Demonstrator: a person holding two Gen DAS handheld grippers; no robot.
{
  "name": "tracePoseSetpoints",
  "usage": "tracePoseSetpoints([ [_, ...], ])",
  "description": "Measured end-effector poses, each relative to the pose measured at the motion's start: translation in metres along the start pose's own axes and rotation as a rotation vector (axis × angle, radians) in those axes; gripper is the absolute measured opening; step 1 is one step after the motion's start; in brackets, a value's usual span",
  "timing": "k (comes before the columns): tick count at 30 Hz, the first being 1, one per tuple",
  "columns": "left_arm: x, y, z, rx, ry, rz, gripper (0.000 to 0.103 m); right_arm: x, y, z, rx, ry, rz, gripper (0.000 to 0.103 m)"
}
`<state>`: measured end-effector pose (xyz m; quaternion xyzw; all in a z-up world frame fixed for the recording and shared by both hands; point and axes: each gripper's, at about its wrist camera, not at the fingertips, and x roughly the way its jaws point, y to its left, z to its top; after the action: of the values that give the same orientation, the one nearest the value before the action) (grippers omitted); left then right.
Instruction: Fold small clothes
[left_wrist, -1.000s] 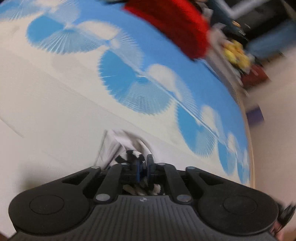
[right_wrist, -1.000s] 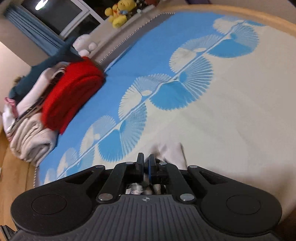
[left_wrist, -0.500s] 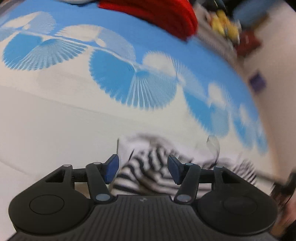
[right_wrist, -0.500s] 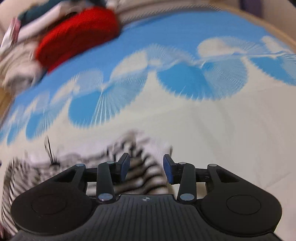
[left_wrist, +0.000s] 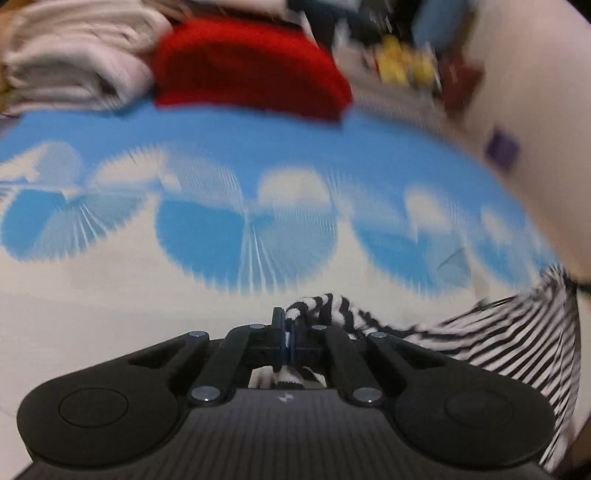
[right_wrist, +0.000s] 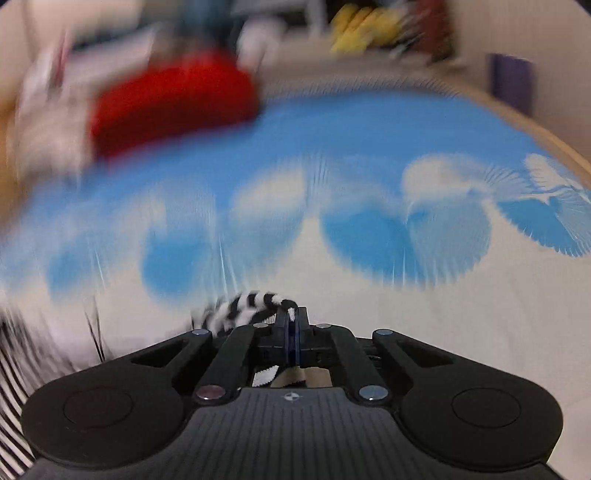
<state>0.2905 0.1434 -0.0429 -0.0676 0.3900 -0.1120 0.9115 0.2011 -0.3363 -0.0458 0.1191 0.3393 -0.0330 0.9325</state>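
Note:
A small black-and-white striped garment (left_wrist: 498, 332) lies on a bedsheet with blue fan shapes (left_wrist: 236, 240). My left gripper (left_wrist: 287, 325) is shut on a bunched edge of it, and the cloth stretches away to the right. In the right wrist view the same striped garment (right_wrist: 236, 306) runs off to the left, and my right gripper (right_wrist: 292, 321) is shut on another bunched edge. Striped cloth shows under both grippers, behind the pinched fingers. Both views are blurred.
A folded red cloth (left_wrist: 251, 66) and a pile of pale folded clothes (left_wrist: 70, 62) lie at the far side of the bed. Yellow soft toys (right_wrist: 369, 26) sit beyond. The bed's wooden rim (right_wrist: 535, 125) curves along the right.
Both grippers opened over the striped garment half a second ago and have now shut on its edges. Both views rolled, and the red cloth and pile shifted toward the top centre.

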Motion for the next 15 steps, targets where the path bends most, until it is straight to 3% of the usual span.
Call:
tracePoseSetpoints([
  [2, 0.008, 0.000, 0.002, -0.019, 0.003, 0.020, 0.002, -0.001, 0.000, 0.007, 0.014, -0.064, -0.041, 0.002],
  [5, 0.037, -0.002, -0.001, -0.009, 0.102, 0.084, 0.002, 0.024, 0.006, 0.008, -0.002, -0.043, -0.103, 0.002],
  [8, 0.058, 0.008, -0.001, -0.086, 0.162, 0.093, 0.003, 0.060, 0.011, 0.001, -0.030, 0.033, -0.143, 0.002],
  [10, 0.072, 0.014, -0.007, -0.130, 0.240, 0.079, 0.010, 0.081, 0.015, -0.006, -0.060, 0.084, -0.181, 0.002],
  [12, 0.085, 0.017, -0.012, -0.148, 0.327, 0.063, 0.018, 0.109, 0.014, -0.017, -0.061, 0.209, -0.219, 0.005],
  [13, 0.084, 0.018, -0.012, -0.148, 0.333, 0.078, 0.023, 0.118, 0.013, -0.023, -0.054, 0.270, -0.223, 0.010],
  [15, 0.069, 0.022, -0.006, -0.157, 0.298, 0.076, 0.034, 0.116, 0.013, -0.026, -0.048, 0.291, -0.227, 0.019],
])
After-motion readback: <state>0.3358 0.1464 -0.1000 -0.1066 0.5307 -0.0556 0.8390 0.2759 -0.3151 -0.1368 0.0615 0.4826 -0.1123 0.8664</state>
